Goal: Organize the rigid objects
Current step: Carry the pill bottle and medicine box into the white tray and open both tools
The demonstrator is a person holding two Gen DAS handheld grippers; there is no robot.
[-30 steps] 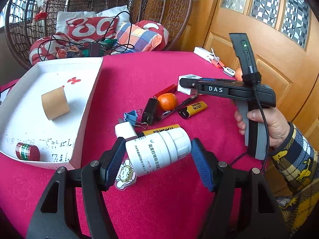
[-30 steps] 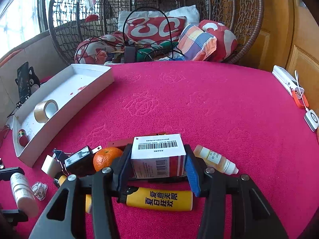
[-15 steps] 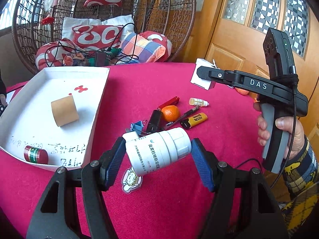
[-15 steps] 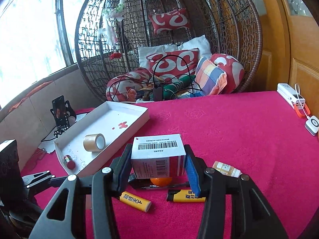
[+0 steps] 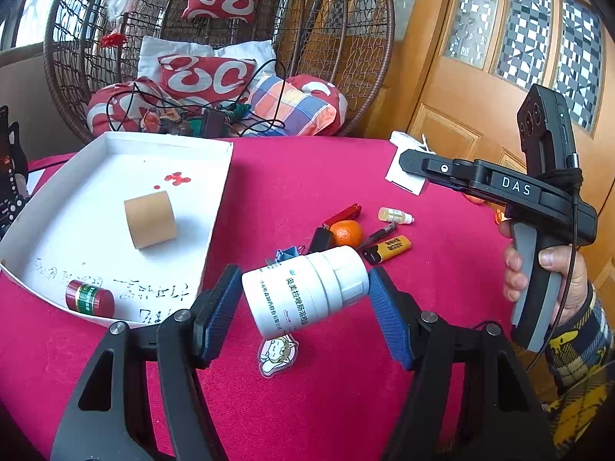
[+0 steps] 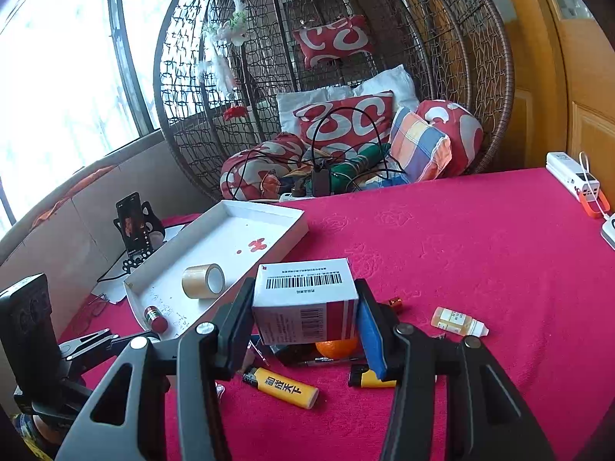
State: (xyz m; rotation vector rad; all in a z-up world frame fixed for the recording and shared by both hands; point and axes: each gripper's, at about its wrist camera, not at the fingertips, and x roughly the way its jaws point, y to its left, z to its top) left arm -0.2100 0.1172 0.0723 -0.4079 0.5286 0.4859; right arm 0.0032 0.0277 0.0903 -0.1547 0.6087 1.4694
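Note:
My left gripper (image 5: 303,299) is shut on a white pill bottle (image 5: 307,288), which lies tilted between the blue pads above the red tablecloth. My right gripper (image 6: 307,319) is shut on a white and red medicine box (image 6: 307,299) with a barcode on top, held above the clutter. In the left wrist view the right gripper's fingers (image 5: 423,163) hold that box (image 5: 405,178) at the right. The white tray (image 5: 115,161) lies at the left with a brown tape roll (image 5: 150,219) and a small red jar (image 5: 89,298) inside.
On the cloth lie an orange (image 6: 338,347), two yellow lighters (image 6: 282,384), a dropper bottle (image 6: 457,320), a pen, a blue binder clip (image 5: 286,253) and a cartoon sticker (image 5: 278,349). A phone on a stand (image 6: 132,223) is left of the tray. A wicker chair stands behind.
The right gripper has lifted the box up off the table, well above the clutter. The left gripper, still gripping the bottle, has risen a little and drifted nearer the tray.

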